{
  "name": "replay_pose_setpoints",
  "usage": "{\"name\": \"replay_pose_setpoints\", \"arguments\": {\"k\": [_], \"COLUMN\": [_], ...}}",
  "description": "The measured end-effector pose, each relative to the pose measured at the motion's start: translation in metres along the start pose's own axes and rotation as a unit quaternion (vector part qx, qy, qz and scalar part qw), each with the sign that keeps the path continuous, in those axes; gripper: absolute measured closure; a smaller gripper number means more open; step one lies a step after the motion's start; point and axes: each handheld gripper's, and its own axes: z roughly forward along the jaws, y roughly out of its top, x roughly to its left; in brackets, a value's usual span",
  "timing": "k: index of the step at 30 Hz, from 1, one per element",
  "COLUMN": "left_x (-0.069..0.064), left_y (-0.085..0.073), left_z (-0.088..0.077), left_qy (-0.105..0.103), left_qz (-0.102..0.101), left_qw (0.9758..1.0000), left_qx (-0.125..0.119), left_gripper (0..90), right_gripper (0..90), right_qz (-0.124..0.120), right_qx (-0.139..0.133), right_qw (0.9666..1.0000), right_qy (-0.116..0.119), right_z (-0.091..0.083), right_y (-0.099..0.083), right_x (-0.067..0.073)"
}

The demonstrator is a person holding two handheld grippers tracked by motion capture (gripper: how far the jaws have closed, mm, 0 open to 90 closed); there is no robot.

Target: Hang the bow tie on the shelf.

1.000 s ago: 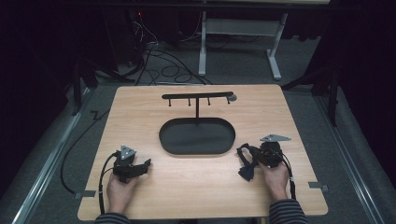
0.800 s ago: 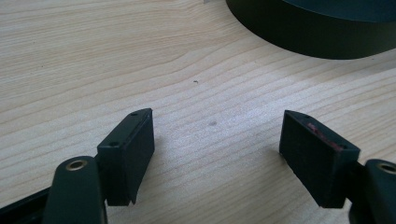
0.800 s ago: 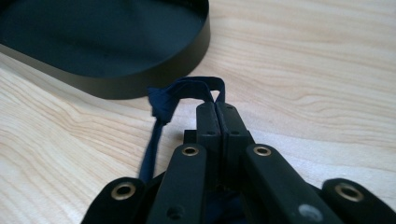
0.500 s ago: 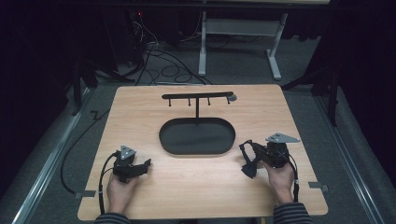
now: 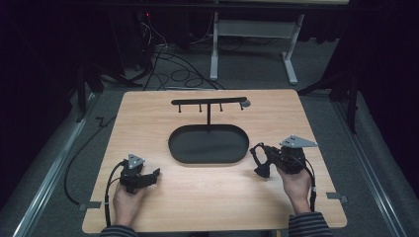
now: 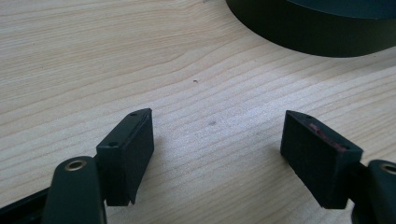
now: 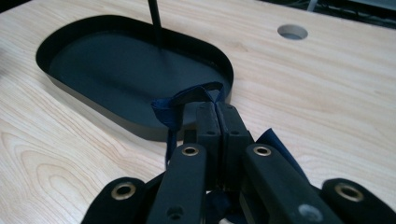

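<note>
Dark floor and cables surround our wooden table point(image 5: 163, 207). Our right gripper point(image 7: 215, 109), near the right edge, is clamped on a dark blue strap point(image 7: 183, 100). The hook stand point(image 5: 208, 102) rises from its oval tray point(image 5: 208, 159), ahead-left of these jaws. Our left gripper point(image 6: 217, 156) rests near the front-left corner, jaws apart, holding nothing.

Left hand-held gripper point(image 5: 148, 177): black body topped by a grey three-cornered plate, with a black cable trailing from it; flat rectangular black pads point(image 6: 128, 149) with small screw holes. Right hand-held gripper point(image 5: 259, 160): same build, black linkage arms with brass-coloured rivets. Striped sleeve cuffs at both wrists.
</note>
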Motion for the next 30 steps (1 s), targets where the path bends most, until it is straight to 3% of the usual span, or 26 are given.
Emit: {"name": "replay_pose_setpoints", "arguments": {"k": [30], "left_x": [0.000], "left_y": [0.000], "left_z": [0.000], "left_qy": [0.000], "left_qz": [0.000], "left_qw": [1.0000], "left_qx": [0.000], "left_gripper": [26.0], "right_gripper": [90.0], "right_qz": [-0.033], "right_qx": [-0.033], "right_qw": [0.9987], "right_qy": [0.020], "right_z": [-0.004], "right_y": [0.042], "right_x": [0.016]}}
